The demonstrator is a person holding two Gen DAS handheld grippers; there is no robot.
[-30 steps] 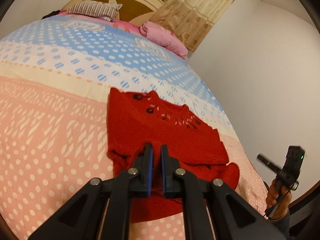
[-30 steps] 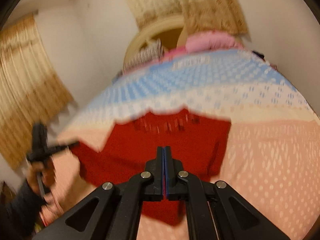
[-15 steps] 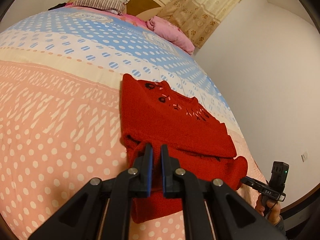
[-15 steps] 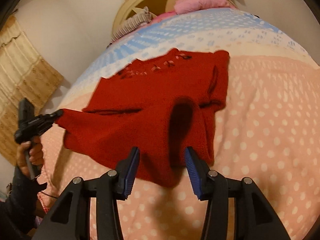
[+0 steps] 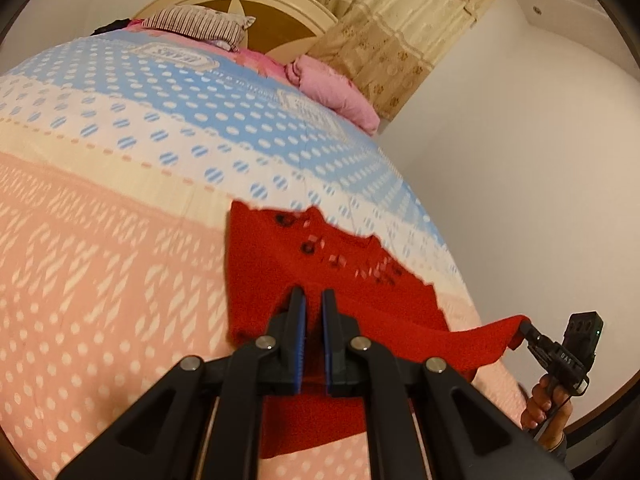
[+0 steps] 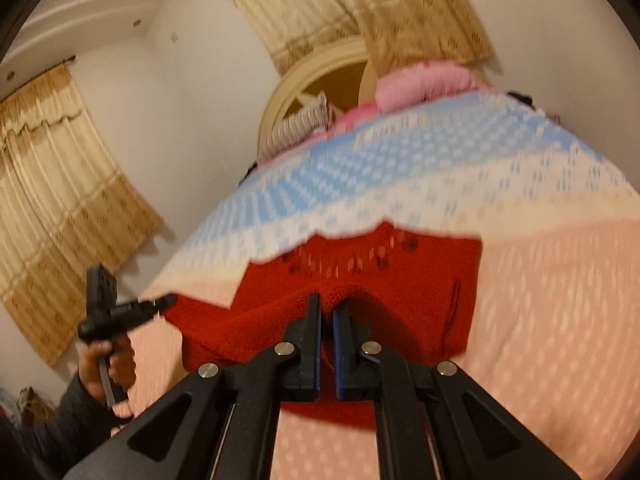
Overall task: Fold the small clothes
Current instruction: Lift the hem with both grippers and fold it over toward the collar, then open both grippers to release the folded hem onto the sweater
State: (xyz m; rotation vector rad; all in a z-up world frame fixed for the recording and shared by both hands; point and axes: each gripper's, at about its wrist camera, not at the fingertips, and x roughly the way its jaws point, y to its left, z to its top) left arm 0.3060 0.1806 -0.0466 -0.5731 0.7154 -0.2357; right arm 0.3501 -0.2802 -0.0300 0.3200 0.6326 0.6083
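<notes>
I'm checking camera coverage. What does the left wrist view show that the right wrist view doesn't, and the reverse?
Only the left wrist view: the right gripper seen from outside, pinching one corner of the red garment. Only the right wrist view: the left gripper seen from outside, pinching the opposite corner, plus a dark sleeve and a second curtain. Both: the garment, the dotted bedspread, the striped pillow and the headboard.

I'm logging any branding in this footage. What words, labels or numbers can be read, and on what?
"DAS": white letters on the black body of the right gripper, left wrist view.
Framed panels printed on the bedspread, in its blue band: lettering is there, upside down and too blurred to read.
Small print line beside those panels: too small to read.
Red garment: no text visible.
Right wrist view: blurred, nothing legible.
</notes>
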